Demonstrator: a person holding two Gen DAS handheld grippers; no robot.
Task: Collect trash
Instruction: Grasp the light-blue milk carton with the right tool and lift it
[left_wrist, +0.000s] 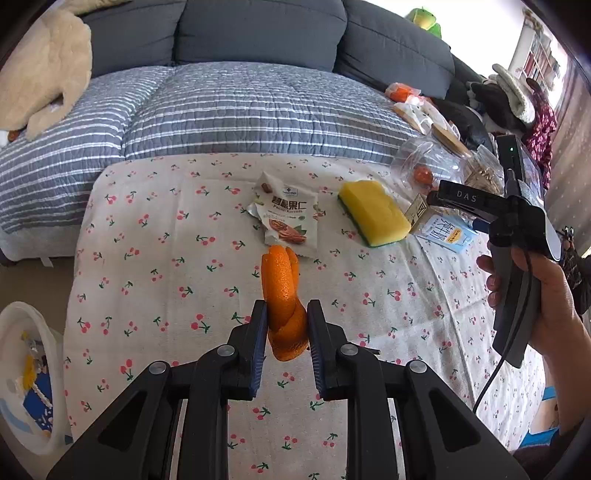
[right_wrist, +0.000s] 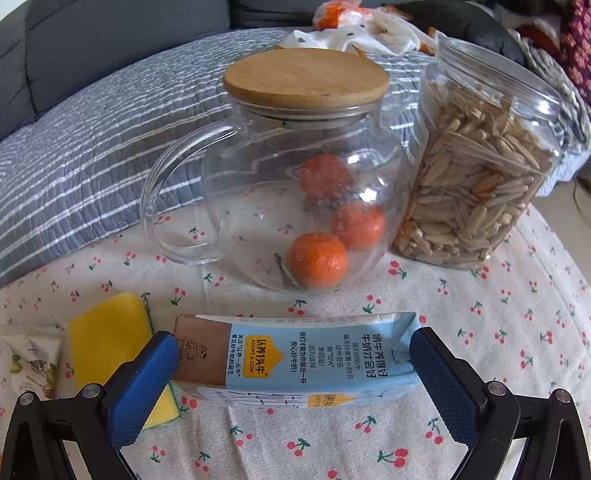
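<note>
On the cherry-print cloth (left_wrist: 155, 229) lie one snack wrapper (left_wrist: 290, 218), one sponge (left_wrist: 373, 212). Left gripper (left_wrist: 287, 325) clamps one orange peel (left_wrist: 282, 291); right gripper (right_wrist: 295, 373) spreads around one milk carton (right_wrist: 295, 354). Three tangerines (right_wrist: 317, 260) sit inside one glass teapot (right_wrist: 280, 192).

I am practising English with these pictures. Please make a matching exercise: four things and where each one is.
Things:
1. orange peel
2. milk carton
3. whole oranges
4. seeds

Places:
A. in the clear plastic jar
B. between the right gripper fingers
C. gripped by the left gripper
D. in the glass teapot

Pairs: 1-C, 2-B, 3-D, 4-A
</note>
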